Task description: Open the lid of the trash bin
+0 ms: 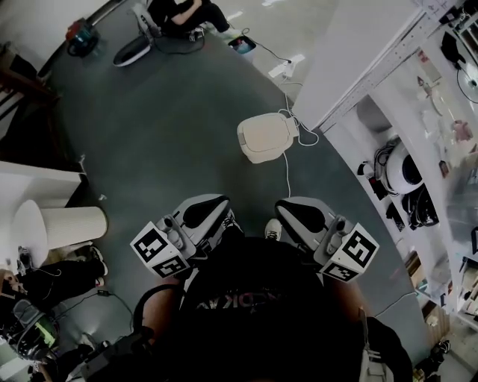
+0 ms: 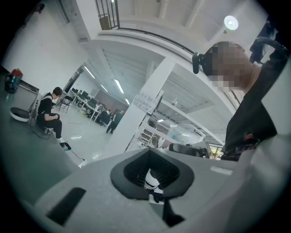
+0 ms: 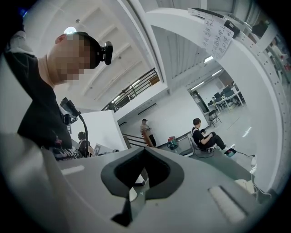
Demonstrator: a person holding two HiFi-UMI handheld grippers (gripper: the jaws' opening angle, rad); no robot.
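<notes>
Trash bin (image 1: pixel 266 136), cream-coloured with its lid down, stands on the grey floor (image 1: pixel 172 127), and everything else can be placed from it. A white cable (image 1: pixel 287 173) runs along the floor just beside the bin, on the side towards a white pillar (image 1: pixel 358 45). Both grippers are well apart from the bin, on the near side of it and close against the person's dark shirt (image 1: pixel 261 298). The left gripper (image 1: pixel 203 213) has its jaws closed together with nothing between them, and the right gripper (image 1: pixel 302 218) is the same (each gripper's own view looks up at the ceiling). Their marker cubes (image 1: pixel 160 252) sit nearer the person than the jaws do. Far beyond the bin, a seated person (image 1: pixel 183 15) is bent forward on a chair.
</notes>
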